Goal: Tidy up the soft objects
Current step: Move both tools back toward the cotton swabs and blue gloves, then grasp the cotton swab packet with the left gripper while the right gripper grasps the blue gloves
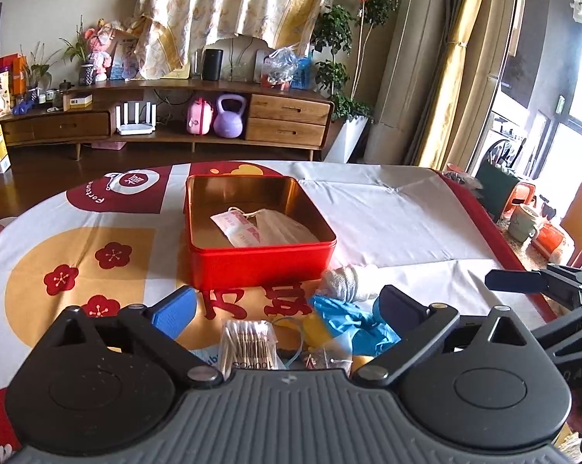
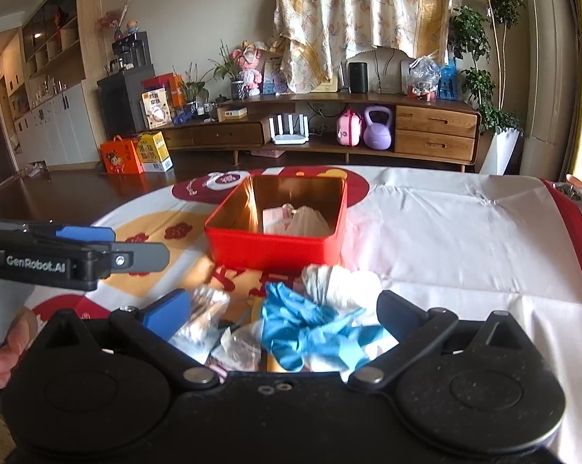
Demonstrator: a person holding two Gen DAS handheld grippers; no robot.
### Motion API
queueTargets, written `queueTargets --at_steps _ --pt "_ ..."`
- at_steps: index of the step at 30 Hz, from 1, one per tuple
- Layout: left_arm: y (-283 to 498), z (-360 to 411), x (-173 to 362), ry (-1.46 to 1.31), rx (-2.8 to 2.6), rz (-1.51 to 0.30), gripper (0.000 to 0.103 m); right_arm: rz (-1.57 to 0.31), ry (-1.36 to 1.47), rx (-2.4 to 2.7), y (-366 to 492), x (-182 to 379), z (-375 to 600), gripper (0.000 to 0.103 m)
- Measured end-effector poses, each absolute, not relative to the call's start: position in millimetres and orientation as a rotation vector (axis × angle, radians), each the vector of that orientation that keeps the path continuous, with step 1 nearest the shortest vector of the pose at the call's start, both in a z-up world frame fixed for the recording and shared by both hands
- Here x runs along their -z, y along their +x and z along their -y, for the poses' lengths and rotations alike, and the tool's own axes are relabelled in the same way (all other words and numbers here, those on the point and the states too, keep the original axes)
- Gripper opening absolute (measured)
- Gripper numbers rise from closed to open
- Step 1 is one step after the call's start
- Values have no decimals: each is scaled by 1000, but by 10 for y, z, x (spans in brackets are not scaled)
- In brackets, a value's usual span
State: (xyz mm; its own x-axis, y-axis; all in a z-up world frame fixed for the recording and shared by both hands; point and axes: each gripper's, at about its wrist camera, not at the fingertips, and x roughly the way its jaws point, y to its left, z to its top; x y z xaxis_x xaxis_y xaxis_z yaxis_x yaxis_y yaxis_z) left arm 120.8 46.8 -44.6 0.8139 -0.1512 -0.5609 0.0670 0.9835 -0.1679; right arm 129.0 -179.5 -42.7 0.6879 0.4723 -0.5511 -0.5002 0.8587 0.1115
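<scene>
Tin box [image 1: 260, 266] sitting on the tablecloth [image 1: 407, 224], holding a face mask [image 1: 281, 226] and sachet [image 1: 235, 228]; gloves [image 2: 310, 332], rolled bandage [image 2: 339, 284] and cotton swabs [image 1: 248, 342] lying before it.

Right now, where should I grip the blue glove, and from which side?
Grip the crumpled middle of the blue glove, where its folds bunch highest. Come from above with the right gripper, already open around it; the white roll crowds its far side.

Surface cloth [image 1: 387, 212]: white, red and gold print
TV cabinet [image 2: 434, 131]: wood, two drawers at right
Kettlebell [image 1: 230, 116]: purple, on cabinet shelf beside pink case [image 1: 200, 116]
Router [image 2: 290, 128]: white, same shelf
Plant [image 1: 353, 38]: right of cabinet
</scene>
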Motion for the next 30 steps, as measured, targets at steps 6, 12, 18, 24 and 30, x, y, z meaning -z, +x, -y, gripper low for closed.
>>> queueTargets --at_steps 6,12,18,24,30 --pt "1227 -483 678 -151 78 -664 101 -628 -65 -544 1273 561 1791 102" --pt "1296 -491 945 -136 43 -712 101 -665 -62 -523 1373 711 1798 100" --pt "1391 -434 1163 -75 19 -743 101 -718 -61 -505 1549 883 1766 94" --pt "1490 -395 1285 -32 1 -744 101 -758 -61 -494 1746 1002 1703 86" --pt "1558 -389 1360 -20 -2 -747 100 -797 -58 -489 1811 1122 1670 71"
